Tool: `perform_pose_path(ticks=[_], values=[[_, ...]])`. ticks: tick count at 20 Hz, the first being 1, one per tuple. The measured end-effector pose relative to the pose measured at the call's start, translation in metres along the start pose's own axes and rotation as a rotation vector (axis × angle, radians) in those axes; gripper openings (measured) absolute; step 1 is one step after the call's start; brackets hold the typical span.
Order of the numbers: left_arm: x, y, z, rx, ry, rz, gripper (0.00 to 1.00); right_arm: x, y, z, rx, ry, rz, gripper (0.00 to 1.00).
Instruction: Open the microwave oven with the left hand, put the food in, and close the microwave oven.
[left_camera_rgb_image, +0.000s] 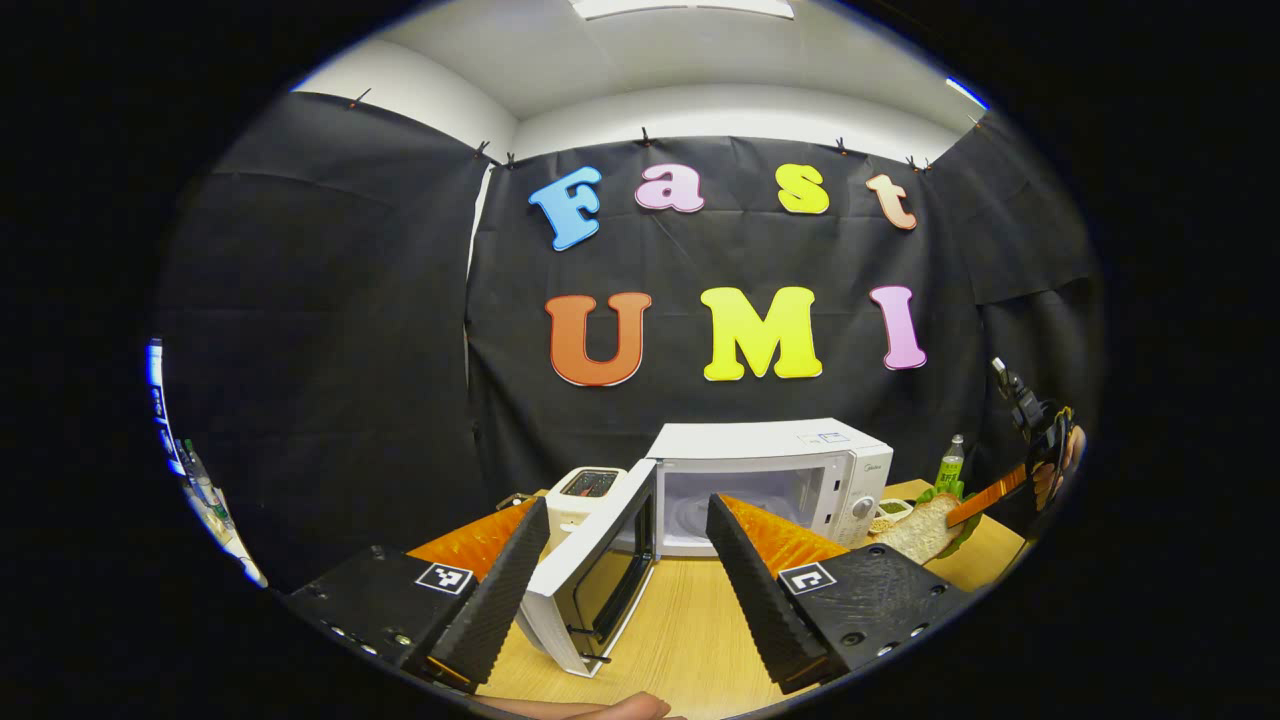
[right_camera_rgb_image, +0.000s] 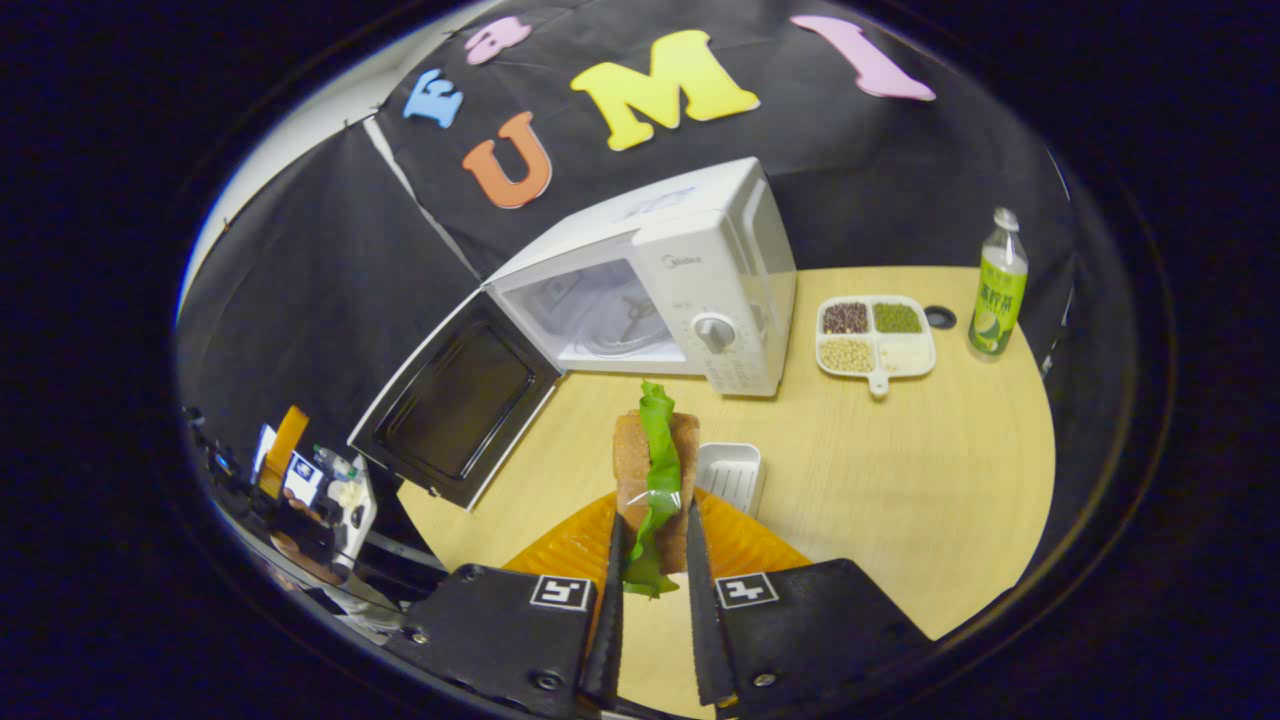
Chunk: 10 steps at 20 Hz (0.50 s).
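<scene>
The white microwave (left_camera_rgb_image: 770, 470) (right_camera_rgb_image: 690, 280) stands on the wooden table with its door (left_camera_rgb_image: 600, 570) (right_camera_rgb_image: 460, 400) swung wide open to the left; the cavity is bare. My left gripper (left_camera_rgb_image: 625, 560) is open, and the door's edge sits between its spread fingers without touching them. My right gripper (right_camera_rgb_image: 652, 560) is shut on a sandwich (right_camera_rgb_image: 655, 470) of brown bread with a green lettuce leaf, held above the table in front of the microwave. In the left gripper view the sandwich (left_camera_rgb_image: 925, 528) shows at far right, with the right gripper and a hand behind it.
A white toaster (left_camera_rgb_image: 587, 495) stands left of the microwave. A divided white dish of beans and grains (right_camera_rgb_image: 877, 337) and a green bottle (right_camera_rgb_image: 997, 285) lie to the microwave's right. A small white tray (right_camera_rgb_image: 730, 475) sits on the table beside the sandwich.
</scene>
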<state>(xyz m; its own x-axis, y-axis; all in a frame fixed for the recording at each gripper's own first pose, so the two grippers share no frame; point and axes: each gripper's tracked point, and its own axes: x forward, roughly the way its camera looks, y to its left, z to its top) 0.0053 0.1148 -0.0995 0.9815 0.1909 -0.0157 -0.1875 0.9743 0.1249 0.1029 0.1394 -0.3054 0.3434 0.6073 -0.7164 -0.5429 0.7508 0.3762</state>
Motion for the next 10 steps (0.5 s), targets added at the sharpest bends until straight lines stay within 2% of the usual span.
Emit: perform_pose_path(ticks=[3,7,10], values=[[-0.010,0.008,0.000,-0.021,-0.031,-0.016,0.95,0.004,0.033,0.002,-0.132,-0.044,-0.073,0.32],[-0.018,0.031,-0.012,-0.047,-0.025,-0.021,0.95,0.026,0.086,-0.004,-0.243,-0.060,-0.090,0.33],[-0.021,0.052,-0.015,-0.065,-0.046,0.019,0.95,0.050,0.111,-0.006,-0.282,-0.070,-0.108,0.32]])
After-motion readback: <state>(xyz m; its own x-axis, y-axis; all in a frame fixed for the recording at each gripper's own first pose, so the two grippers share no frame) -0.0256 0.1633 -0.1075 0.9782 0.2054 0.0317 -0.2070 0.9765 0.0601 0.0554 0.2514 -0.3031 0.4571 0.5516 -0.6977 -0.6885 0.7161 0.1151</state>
